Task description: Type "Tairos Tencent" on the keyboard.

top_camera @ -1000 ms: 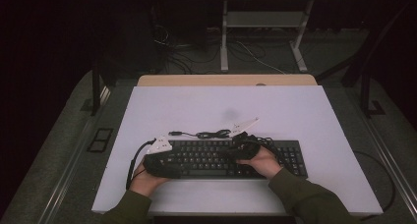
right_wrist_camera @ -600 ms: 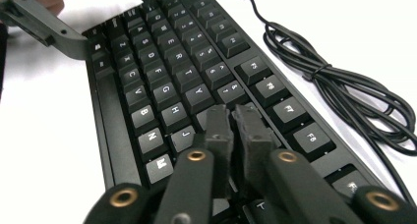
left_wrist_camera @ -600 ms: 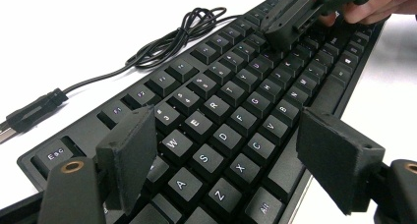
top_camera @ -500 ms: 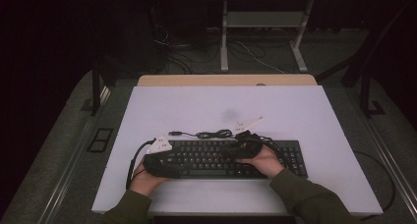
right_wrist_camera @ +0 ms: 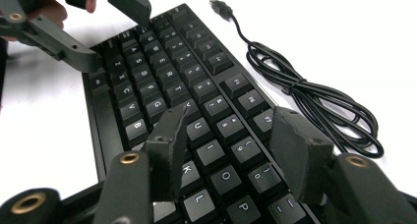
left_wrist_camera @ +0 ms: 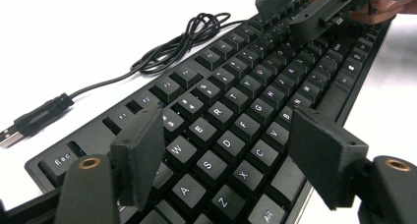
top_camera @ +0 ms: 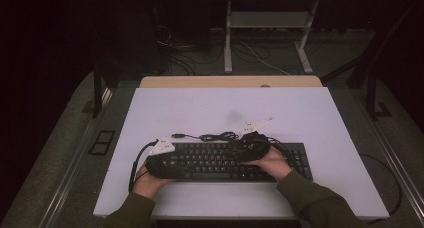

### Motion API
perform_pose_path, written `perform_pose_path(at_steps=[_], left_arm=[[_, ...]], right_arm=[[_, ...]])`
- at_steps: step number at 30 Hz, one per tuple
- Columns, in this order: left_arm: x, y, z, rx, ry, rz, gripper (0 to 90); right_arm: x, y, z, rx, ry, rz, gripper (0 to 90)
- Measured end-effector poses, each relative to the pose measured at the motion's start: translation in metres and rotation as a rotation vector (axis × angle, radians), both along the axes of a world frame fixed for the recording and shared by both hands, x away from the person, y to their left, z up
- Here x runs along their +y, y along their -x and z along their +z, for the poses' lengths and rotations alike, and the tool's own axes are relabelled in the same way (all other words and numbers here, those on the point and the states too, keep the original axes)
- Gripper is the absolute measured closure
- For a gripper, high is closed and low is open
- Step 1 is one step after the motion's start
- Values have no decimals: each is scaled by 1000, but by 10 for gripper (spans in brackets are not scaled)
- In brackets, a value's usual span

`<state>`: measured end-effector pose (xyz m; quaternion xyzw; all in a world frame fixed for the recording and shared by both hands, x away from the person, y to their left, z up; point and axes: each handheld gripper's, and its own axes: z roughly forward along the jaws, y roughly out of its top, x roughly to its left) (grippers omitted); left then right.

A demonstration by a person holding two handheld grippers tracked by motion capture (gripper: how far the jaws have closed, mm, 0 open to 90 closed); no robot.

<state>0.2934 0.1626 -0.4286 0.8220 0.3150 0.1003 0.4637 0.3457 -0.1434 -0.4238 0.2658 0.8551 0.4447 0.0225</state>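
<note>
A flat black plastic keyboard (top_camera: 220, 160) is lying toward the near edge of a smooth, matte white table (top_camera: 200, 108), its rows of square, white-lettered keycaps running left to right. Beyond its far edge a thin, glossy black cable (top_camera: 220, 136) is resting in a loose bundle, ending toward the left in a metal-tipped USB plug (top_camera: 176, 135).

The left gripper (left_wrist_camera: 223, 155) is hovering over the left end of the keyboard, its two blocky, matte dark-grey jaws spread apart above the letter keys; they have just been closing a little, and nothing is caught between them. Brass-coloured rings are showing at the jaw pivots. The person's left hand (top_camera: 147, 180) is wrapping around its body from the near side.

The right gripper (right_wrist_camera: 231, 140) is hanging over the middle-right keys, its rough-surfaced jaws standing apart after just opening, with only keycaps beneath the gap. The right hand (top_camera: 272, 163), in an olive fabric sleeve (top_camera: 315, 203), is gripping it.
</note>
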Motion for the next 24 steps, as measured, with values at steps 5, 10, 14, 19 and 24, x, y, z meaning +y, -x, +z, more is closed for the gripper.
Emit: perform_pose_path(at_steps=[5, 10, 14, 19, 24], left_arm=[[-2, -2, 2, 1, -10, -4, 355], [-5, -5, 5, 1, -18, -3, 425], [-7, -8, 7, 4, -20, 1, 483], [-10, -13, 6, 23, -30, -11, 571], [-13, -18, 6, 32, -28, -23, 659]], right_arm=[[-2, 0, 1, -1, -13, -3, 424], [-5, -1, 1, 1, -22, -10, 406], [-6, -1, 1, 3, -22, -12, 399], [-7, -1, 2, -1, -27, -15, 395], [-8, -1, 3, -7, -27, -17, 390]])
